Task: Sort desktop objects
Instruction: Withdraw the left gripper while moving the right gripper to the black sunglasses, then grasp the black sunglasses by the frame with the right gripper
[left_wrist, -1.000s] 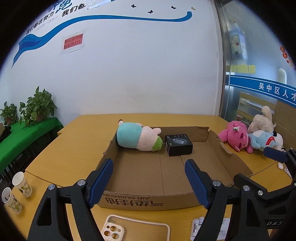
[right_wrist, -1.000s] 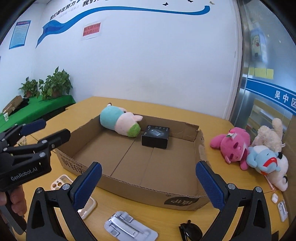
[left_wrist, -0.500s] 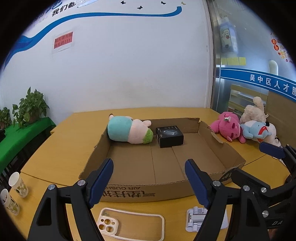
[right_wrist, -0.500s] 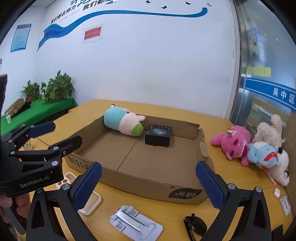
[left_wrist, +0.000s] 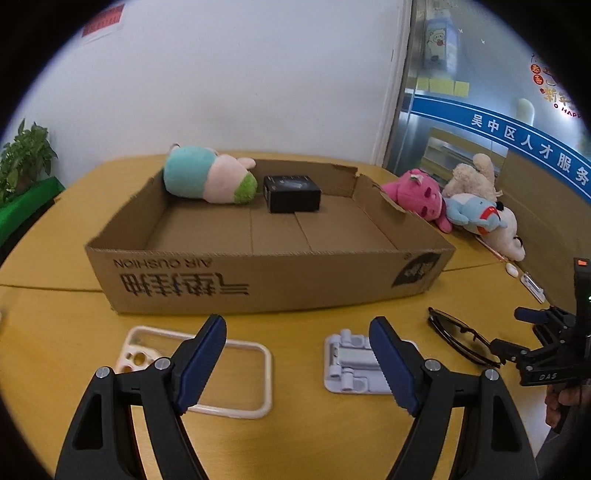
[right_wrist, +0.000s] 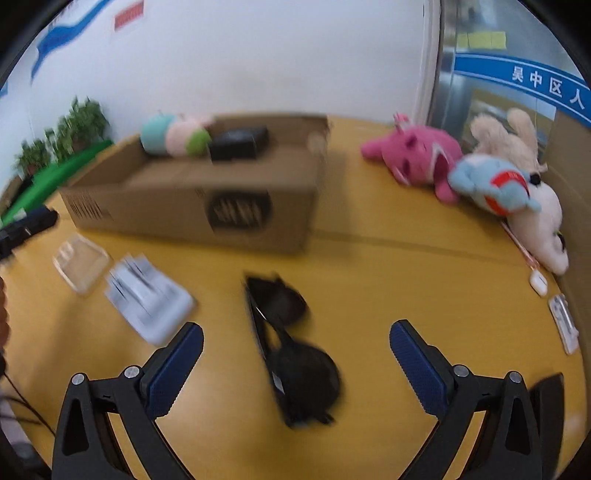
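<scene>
Hovering low over the yellow desk (left_wrist: 55, 332), the left claw (left_wrist: 297, 362) stands wide open and empty, with a cream phone case (left_wrist: 236, 373) under its left finger and a pale grey folding stand (left_wrist: 351, 365) lying between its tips, closer to the right one. The right claw (right_wrist: 295, 354) is likewise spread wide with nothing held; a pair of black sunglasses (right_wrist: 291, 350) lies folded on the desk between its blue pads, not touched by either. That view is smeared, so the small white items (right_wrist: 550, 295) at the desk's right edge are probably an earbud case and a clip, though I cannot tell.

Behind these things sits a shallow cardboard box (left_wrist: 258, 280), open at the top. Inside, against its far wall, a teal-and-pink plush (left_wrist: 207, 179) lies on its side, and a small black box (left_wrist: 291, 194) rests just beside it. Outside the box, to its right, three more soft toys are heaped together: a pink one (left_wrist: 417, 190), a beige one (left_wrist: 472, 175) and a blue-and-white one (left_wrist: 480, 218).
</scene>
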